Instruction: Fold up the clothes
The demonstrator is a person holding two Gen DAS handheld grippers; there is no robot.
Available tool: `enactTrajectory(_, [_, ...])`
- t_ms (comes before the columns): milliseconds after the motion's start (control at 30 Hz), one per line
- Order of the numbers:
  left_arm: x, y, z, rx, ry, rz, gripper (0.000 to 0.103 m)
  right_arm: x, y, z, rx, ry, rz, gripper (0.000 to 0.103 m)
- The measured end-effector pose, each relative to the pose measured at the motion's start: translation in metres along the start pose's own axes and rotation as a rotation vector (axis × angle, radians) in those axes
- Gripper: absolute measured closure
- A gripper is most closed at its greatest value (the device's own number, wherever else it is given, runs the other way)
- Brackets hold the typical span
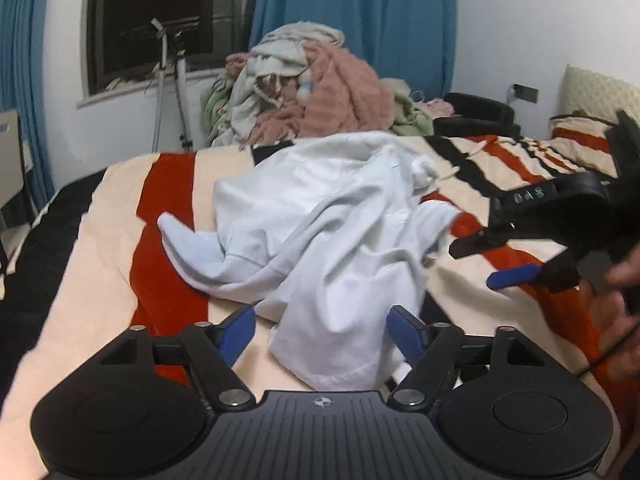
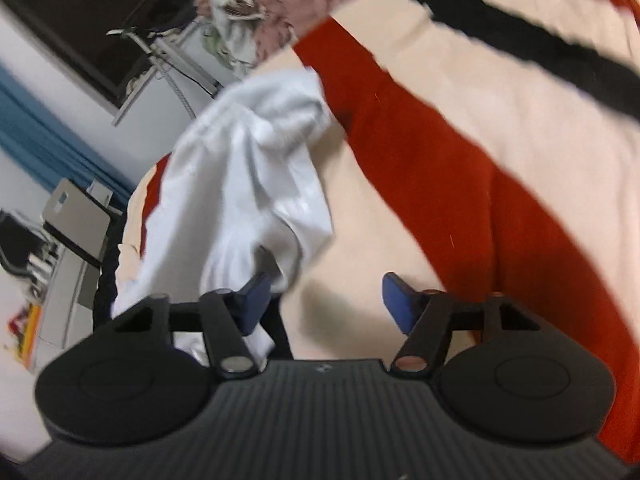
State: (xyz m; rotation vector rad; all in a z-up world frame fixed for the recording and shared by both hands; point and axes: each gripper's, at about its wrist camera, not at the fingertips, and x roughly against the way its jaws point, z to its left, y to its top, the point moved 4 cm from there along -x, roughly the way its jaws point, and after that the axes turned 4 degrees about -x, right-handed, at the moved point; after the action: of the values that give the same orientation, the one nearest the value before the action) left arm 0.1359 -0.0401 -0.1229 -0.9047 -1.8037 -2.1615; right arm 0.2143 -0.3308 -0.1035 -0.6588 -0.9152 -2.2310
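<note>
A crumpled pale blue-white garment (image 1: 320, 232) lies in a heap on the striped bedspread (image 1: 104, 248). My left gripper (image 1: 322, 330) is open, its blue fingertips on either side of the garment's near hem, which hangs between them. My right gripper (image 1: 492, 262) shows at the right of the left wrist view, open, just right of the garment. In the right wrist view the right gripper (image 2: 324, 300) is open over the bedspread (image 2: 460, 168), with the garment (image 2: 256, 160) at its left finger.
A pile of pink, green and white clothes (image 1: 312, 88) sits beyond the bed under the blue curtains (image 1: 352, 20). A stand (image 1: 176, 80) is by the dark window. Pillows (image 1: 592, 96) lie at the far right. A grey cabinet (image 2: 76, 216) stands beside the bed.
</note>
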Motion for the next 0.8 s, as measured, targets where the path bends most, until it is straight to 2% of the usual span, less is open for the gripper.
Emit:
enactTrajectory(33, [-0.006, 0.0, 0.005, 0.018, 0.019, 0.012, 0.033, -0.003, 0.0, 0.002, -0.001, 0.008, -0.007, 0.039])
enactTrajectory(67, [-0.011, 0.0, 0.009, 0.036, 0.037, 0.024, 0.044, -0.006, 0.0, 0.003, -0.003, 0.016, -0.015, 0.039])
enactTrajectory(100, [-0.017, 0.0, 0.014, 0.055, 0.055, 0.035, 0.06, -0.009, 0.0, 0.005, -0.004, 0.024, -0.022, 0.039])
enactTrajectory(133, [-0.02, 0.001, 0.021, 0.092, 0.056, 0.031, 0.069, -0.013, 0.0, 0.006, -0.005, 0.032, -0.029, 0.039])
enactTrajectory(167, [-0.022, 0.002, 0.028, 0.128, 0.057, 0.025, 0.089, -0.016, 0.0, 0.008, -0.007, 0.04, -0.037, 0.039])
enactTrajectory(200, [-0.018, 0.006, 0.034, 0.163, 0.049, -0.009, 0.095, -0.019, -0.001, 0.01, -0.008, 0.047, -0.044, 0.039])
enactTrajectory(267, [-0.009, 0.014, 0.046, 0.232, 0.033, -0.078, 0.097, -0.025, -0.001, 0.013, -0.011, 0.063, -0.059, 0.039])
enactTrajectory(433, [0.027, 0.034, 0.069, 0.374, -0.022, -0.268, 0.099, -0.036, 0.0, 0.02, 0.067, 0.009, -0.082, 0.039])
enactTrajectory(600, [0.059, 0.044, 0.088, 0.472, -0.045, -0.393, 0.099, -0.039, -0.002, 0.028, 0.166, -0.047, -0.103, 0.04])
enactTrajectory(733, [0.077, 0.048, 0.102, 0.539, -0.057, -0.45, 0.1, -0.017, -0.004, 0.026, 0.168, -0.119, -0.197, 0.038])
enactTrajectory(800, [0.084, 0.048, 0.105, 0.55, -0.056, -0.47, 0.1, 0.006, -0.001, 0.032, 0.199, -0.132, -0.317, 0.038])
